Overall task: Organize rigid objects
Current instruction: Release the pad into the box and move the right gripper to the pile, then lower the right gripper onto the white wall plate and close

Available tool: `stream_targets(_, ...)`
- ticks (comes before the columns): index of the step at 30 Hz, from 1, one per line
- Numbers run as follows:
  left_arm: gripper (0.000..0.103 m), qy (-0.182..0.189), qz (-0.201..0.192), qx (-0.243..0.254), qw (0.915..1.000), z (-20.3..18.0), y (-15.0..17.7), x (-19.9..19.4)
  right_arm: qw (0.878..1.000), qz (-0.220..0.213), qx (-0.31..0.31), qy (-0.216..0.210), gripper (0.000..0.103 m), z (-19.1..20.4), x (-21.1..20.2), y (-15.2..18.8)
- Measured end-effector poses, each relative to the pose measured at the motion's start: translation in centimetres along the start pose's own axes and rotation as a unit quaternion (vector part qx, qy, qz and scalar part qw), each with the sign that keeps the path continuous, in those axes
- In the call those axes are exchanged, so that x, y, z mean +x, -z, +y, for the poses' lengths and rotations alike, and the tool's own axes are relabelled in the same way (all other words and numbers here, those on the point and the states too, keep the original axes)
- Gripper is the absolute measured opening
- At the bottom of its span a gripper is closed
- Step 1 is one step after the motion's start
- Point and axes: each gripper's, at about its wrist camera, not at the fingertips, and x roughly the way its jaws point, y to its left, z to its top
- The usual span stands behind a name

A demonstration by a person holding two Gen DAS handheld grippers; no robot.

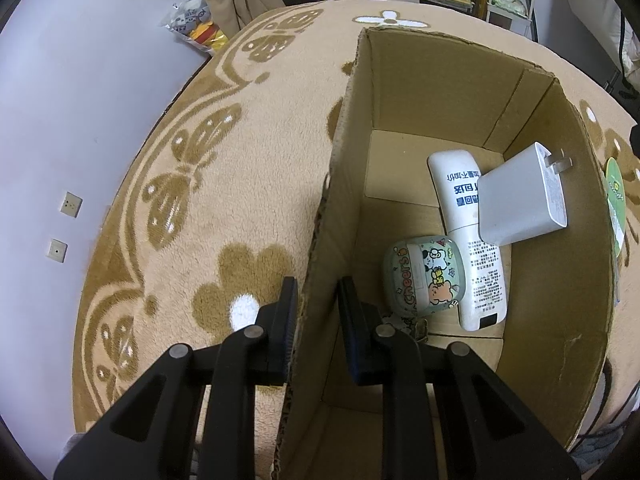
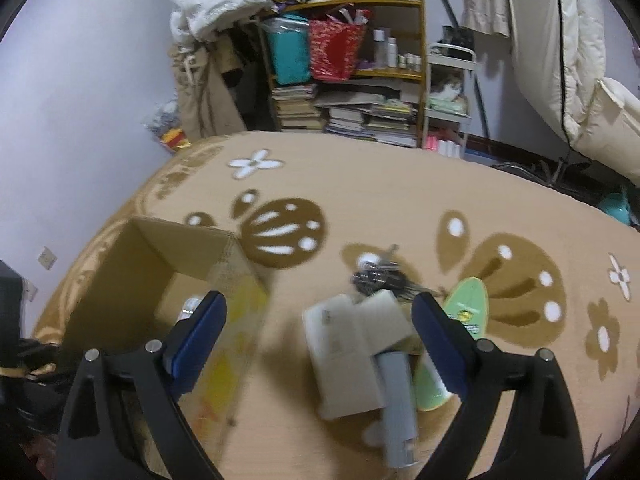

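Inside the box [image 1: 432, 92] we had three things: a charger [image 1: 520, 200], a white bottle [image 1: 476, 248] and a small case [image 1: 424, 276]. Our left gripper [image 1: 318, 320] pinched the box wall. Our right gripper [image 2: 320, 340], spread wide, hovered over a pile [image 2: 360, 344] and keys [image 2: 380, 276] beside the box.

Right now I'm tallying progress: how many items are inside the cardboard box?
3: a white tube along the floor, a white charger propped on it, a cartoon case beside. Something may hide behind the left gripper.
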Motion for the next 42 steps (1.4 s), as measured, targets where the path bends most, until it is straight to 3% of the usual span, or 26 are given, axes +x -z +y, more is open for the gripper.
stream_targets(8, 0.021, 0.000, 0.000, 0.000, 1.0000, 0.0, 0.0, 0.0, 0.999, 0.027, -0.002, 0.018, 0.099, -2.5, 2.6, 1.1)
stream_targets(18, 0.021, -0.001, 0.000, 0.002, 1.0000, 0.1, 0.0, 0.0, 0.996, 0.082, 0.022, -0.014, 0.099, -4.2, 5.7, 2.5)
stream_targets(23, 0.021, 0.003, 0.002, -0.002, 1.0000, 0.4, -0.1, 0.1, 0.997, 0.070, 0.013, -0.029, 0.098, -3.8, 5.3, 3.0)
stream_targets(26, 0.021, 0.002, 0.002, -0.002, 1.0000, 0.3, 0.0, 0.1, 0.996, 0.076, -0.005, -0.039, 0.082, -2.9, 5.5, 3.1)
stream_targets(39, 0.021, 0.003, 0.002, -0.003, 1.0000, 0.3, 0.0, 0.2, 0.991, 0.114, -0.043, -0.056, 0.074, 0.4, 7.7, 4.8)
stream_targets(42, 0.021, 0.005, 0.003, -0.005, 1.0000, 0.4, 0.0, 0.3, 0.990, 0.132, -0.042, -0.038, 0.065, 0.6, 8.9, 5.9)
